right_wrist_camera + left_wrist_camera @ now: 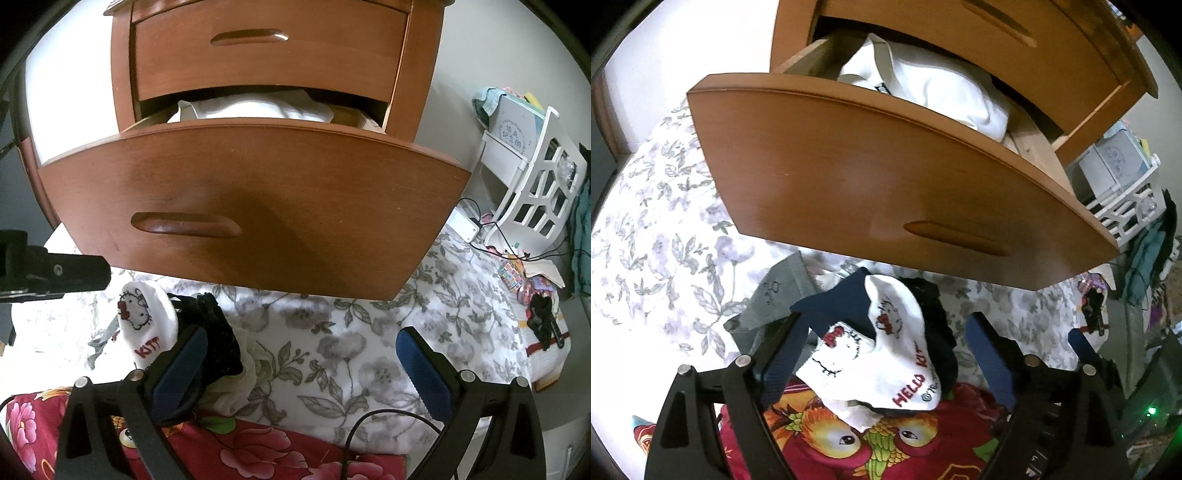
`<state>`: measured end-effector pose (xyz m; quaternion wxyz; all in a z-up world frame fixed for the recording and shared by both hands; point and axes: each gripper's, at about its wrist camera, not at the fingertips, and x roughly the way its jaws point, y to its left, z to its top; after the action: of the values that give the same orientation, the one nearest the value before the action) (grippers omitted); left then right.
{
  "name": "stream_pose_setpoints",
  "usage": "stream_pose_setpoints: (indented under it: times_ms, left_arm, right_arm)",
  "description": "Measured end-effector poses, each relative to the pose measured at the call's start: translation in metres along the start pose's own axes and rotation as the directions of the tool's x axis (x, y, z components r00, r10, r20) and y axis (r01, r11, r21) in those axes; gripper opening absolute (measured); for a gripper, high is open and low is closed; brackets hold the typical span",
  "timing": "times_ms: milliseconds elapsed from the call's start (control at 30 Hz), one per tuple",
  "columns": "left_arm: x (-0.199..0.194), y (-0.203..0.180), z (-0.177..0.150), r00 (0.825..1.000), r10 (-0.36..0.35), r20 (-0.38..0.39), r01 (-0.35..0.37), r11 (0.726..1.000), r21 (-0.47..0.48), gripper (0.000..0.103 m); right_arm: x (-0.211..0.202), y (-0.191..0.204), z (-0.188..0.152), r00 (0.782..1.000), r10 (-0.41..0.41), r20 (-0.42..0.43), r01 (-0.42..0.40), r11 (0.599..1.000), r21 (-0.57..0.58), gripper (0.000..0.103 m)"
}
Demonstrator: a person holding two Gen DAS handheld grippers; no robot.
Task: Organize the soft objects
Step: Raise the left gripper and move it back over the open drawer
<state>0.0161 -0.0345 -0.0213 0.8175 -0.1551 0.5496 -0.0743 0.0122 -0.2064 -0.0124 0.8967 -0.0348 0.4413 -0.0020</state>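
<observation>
Looking down past my left tongs [886, 354], I see their jaws standing wide apart, the white sock [886, 354] lying loose between them, touched by neither pad. It sits on the pile just below the open drawer [871, 177], its long axis running from the drawer front back toward me. My right tongs [299, 369] gape too, empty, with the sock off to their left. The left hand is nearer.
</observation>
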Motion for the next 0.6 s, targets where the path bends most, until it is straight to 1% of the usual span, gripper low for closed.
stream_pose_setpoints:
  times_ms: [100,200,367,600]
  left_arm:
    - [0.001,0.003,-0.001,1.0,0.02,0.006,-0.02,1.0,-0.003,0.089]
    - [0.0,0.005,0.0,1.0,0.028,0.014,-0.027,0.999,-0.017,0.099]
    - [-0.004,0.005,0.0,0.999,0.037,0.029,-0.037,0.999,-0.014,0.099]
    - [-0.014,0.0,0.001,0.999,0.007,0.045,-0.008,1.0,0.016,0.099]
  right_arm:
    - [0.0,0.0,0.0,1.0,0.0,-0.001,0.0,1.0,0.0,0.103]
    - [0.0,0.0,0.0,1.0,0.0,0.0,0.0,1.0,0.0,0.103]
    - [0.0,0.0,0.0,1.0,0.0,0.0,0.0,1.0,0.0,0.103]
    - [0.0,0.0,0.0,1.0,0.002,0.0,-0.002,1.0,0.001,0.103]
